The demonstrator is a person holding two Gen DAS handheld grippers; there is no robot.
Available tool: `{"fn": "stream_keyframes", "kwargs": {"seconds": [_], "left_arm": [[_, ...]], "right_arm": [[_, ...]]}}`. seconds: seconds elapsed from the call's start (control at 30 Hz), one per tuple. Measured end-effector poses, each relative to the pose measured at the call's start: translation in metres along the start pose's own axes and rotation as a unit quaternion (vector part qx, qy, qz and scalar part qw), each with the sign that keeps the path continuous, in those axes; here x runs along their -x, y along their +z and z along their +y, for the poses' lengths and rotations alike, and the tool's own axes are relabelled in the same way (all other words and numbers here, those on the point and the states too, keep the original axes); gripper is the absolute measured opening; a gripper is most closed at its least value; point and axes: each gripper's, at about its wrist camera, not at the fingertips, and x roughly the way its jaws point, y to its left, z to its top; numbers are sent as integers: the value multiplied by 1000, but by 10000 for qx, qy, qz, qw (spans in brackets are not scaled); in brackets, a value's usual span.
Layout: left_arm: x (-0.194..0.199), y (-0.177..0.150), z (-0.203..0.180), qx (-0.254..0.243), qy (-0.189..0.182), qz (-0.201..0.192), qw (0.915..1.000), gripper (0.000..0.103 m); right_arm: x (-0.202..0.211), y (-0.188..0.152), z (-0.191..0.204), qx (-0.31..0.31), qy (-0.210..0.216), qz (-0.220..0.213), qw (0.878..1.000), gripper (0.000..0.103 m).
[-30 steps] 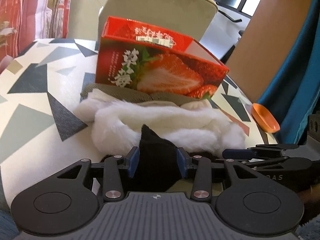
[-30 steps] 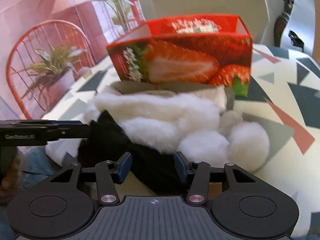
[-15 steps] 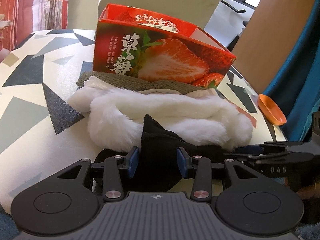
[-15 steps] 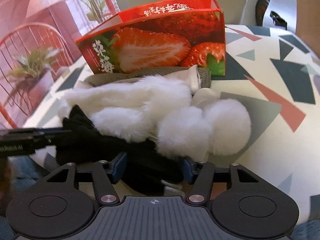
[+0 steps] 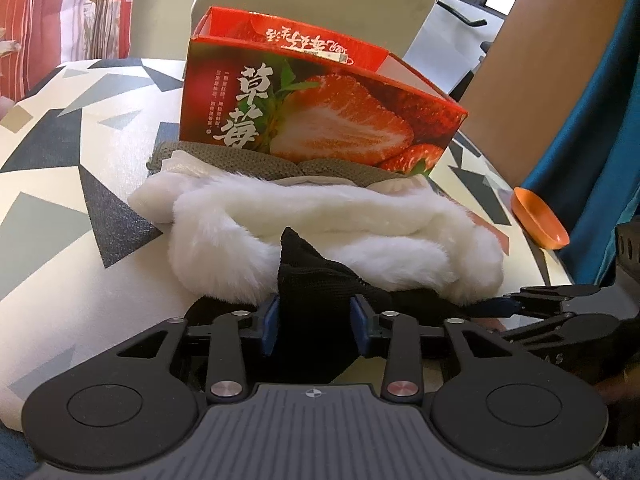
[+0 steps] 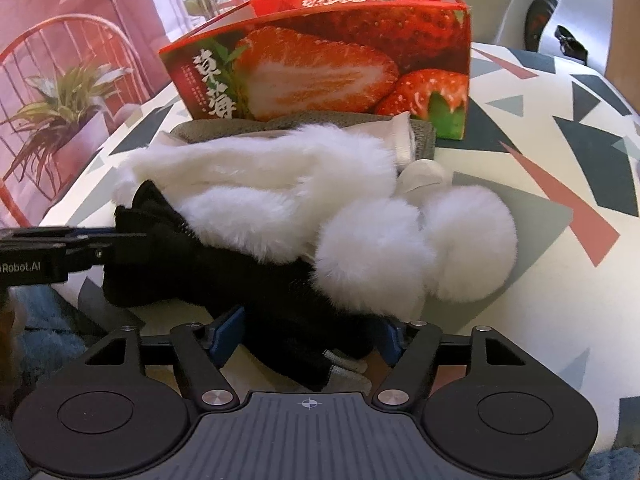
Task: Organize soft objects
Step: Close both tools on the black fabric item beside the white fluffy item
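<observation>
While both grippers tilt down, left gripper (image 5: 314,326) fingers pinch the black cloth (image 5: 316,280); right gripper (image 6: 310,338) fingers have just spread.

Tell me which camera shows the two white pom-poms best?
The right wrist view: both round pom-poms sit side by side in full sight, at the right end of the fluffy white scarf. The left wrist view shows only the scarf's fluffy end; no separate pom-poms can be told.
</observation>
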Motion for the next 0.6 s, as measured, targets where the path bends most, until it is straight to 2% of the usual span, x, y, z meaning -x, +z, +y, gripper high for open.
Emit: {"fn": "stream_keyframes", "kwargs": {"seconds": [0.17,0.43,0.5,0.6], "left_arm": [[7,1,4,98,-56,-182,9998,21],[20,3,-2,-78,23,-567,9984,15],[23,3,-2,-65,27,-645,9979,15],[28,4,-1,-24,0,-775,9970,15]], "right_arm": [[-1,0,6,181,1,54,9998,69],[-5,-3,20,701,-74,116,9974,70],[-5,-4,23,808,-90,117,9966,67],[-3,-4,24,860,-94,96,9962,53]]}}
